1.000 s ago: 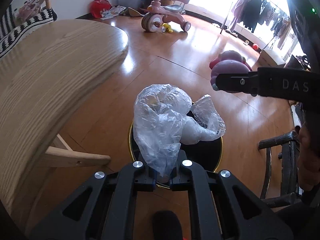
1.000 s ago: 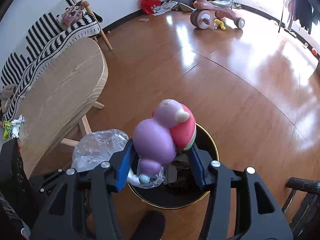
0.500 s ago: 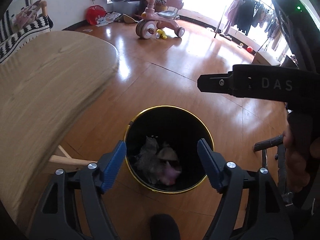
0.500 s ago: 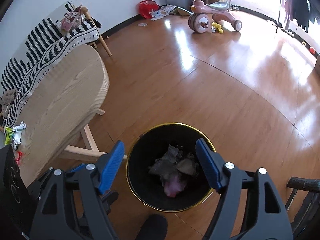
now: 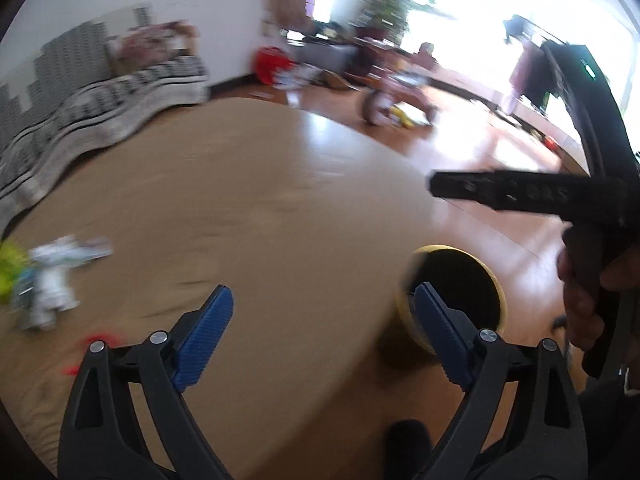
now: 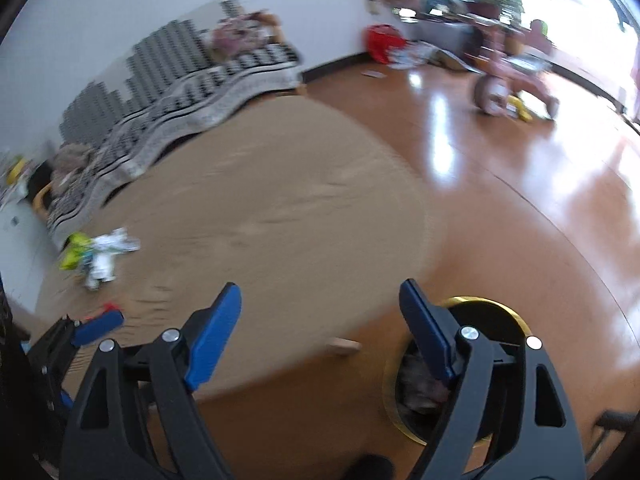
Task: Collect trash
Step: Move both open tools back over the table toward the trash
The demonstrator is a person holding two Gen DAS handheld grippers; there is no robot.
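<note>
We hold both grippers over the round light-wood table [image 5: 280,220], and both frames are blurred. Our left gripper [image 5: 322,320] is spread wide with nothing between its blue pads, and our right gripper [image 6: 320,312] is likewise released and empty. Crumpled white, yellow-green and red wrappers [image 6: 98,254] lie on the tabletop at far left. The black round trash bin with a gold rim [image 6: 480,364] stands on the glossy wooden floor [image 6: 520,184] just right of the table, with dark scraps inside.
</note>
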